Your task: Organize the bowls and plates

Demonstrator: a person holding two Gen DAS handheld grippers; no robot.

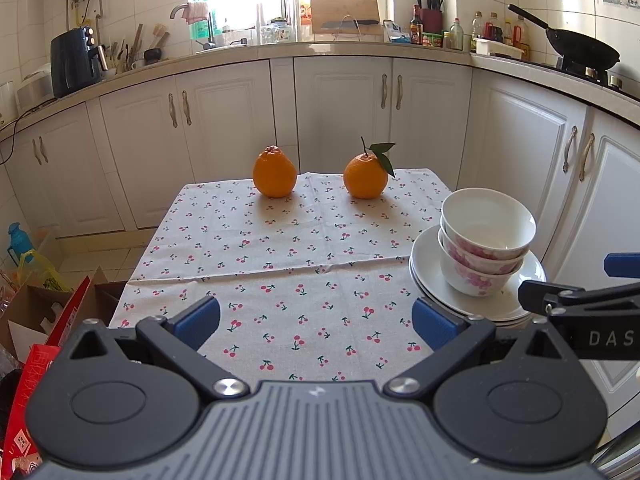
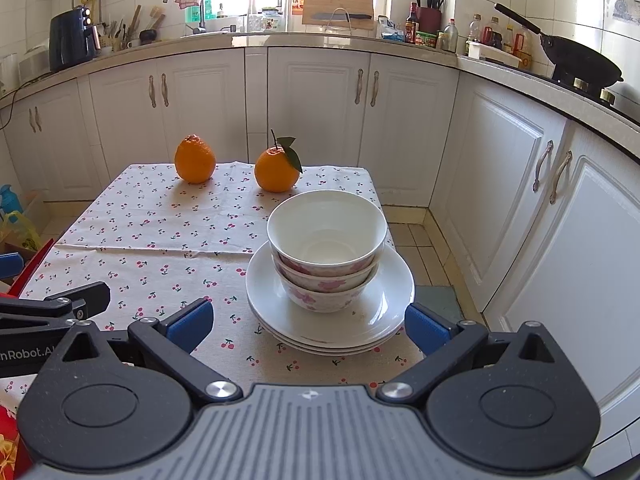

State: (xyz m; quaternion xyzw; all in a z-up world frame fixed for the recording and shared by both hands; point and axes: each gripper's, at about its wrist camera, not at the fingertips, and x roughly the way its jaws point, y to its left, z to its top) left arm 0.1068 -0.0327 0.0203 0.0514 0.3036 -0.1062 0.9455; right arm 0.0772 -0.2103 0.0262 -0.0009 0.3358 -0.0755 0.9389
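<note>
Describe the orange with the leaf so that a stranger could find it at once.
Look at the table with the cherry-print cloth. Two oranges sit at its far edge; take the right one, nearer the stacked bowls. Only it has a stem and green leaf.

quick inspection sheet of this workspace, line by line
surface: small table under a cherry-print tablecloth, creased across the middle
job's things: three flowered bowls nested upright on a stack of white plates, near the table's right edge
clutter: two oranges at the far end, apart from each other; the right one has a leaf
grippers: left hand-held gripper open over bare cloth, holding nothing; right hand-held gripper open, just short of the plates, not touching them
cables: one dark cable hanging off the left counter; nothing seen on the table
surroundings: white cabinets, a wok on the stove, boxes on the floor at left
</note>
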